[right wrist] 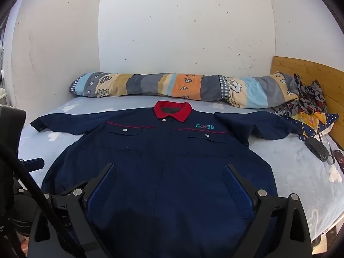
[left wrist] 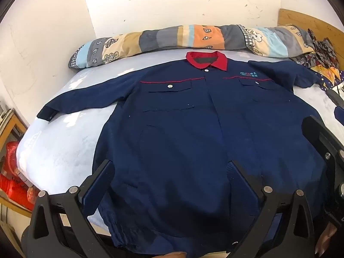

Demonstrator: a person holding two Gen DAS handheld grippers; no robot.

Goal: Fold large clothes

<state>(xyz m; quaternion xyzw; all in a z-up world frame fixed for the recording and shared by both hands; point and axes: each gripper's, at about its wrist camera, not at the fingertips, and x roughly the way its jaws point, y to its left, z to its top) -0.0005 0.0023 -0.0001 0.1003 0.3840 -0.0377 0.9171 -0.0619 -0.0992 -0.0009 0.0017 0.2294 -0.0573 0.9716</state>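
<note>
Jacket spread flat, front up, on the bed: navy work jacket, red collar toward the far edge by the wall, hem at the near edge.

Left wrist view. Left claw released, jaws spread wide with nothing between the pads, hanging just above the hem and tilted down onto the cloth. Lies dead ahead and below, long axis running straight away from the claw, hem to collar. Left sleeve stretched out toward the left edge of the bed, cuff well apart from the claw. Right claw seen only in part at the right border, over the right side of the hem. Judged nearer the left half of the hem and the left sleeve, so likely the arm for that side.

Right wrist view. Right claw likewise slack and wide, empty, over the lower front of the jacket, a little higher and less steeply pitched. Collar again straight ahead, placket running away down the middle. Right sleeve out toward the right edge, shorter-looking, perhaps doubled under; cannot tell.

Bed in a pale blue sheet with white cloud shapes, soft, likely to let cloth drag. Striped quilt roll along the far edge; crumpled patterned cloth at the far right corner before a wooden headboard; dark case near the right edge. White scuffed walls behind. Red bags beyond the left edge.
</note>
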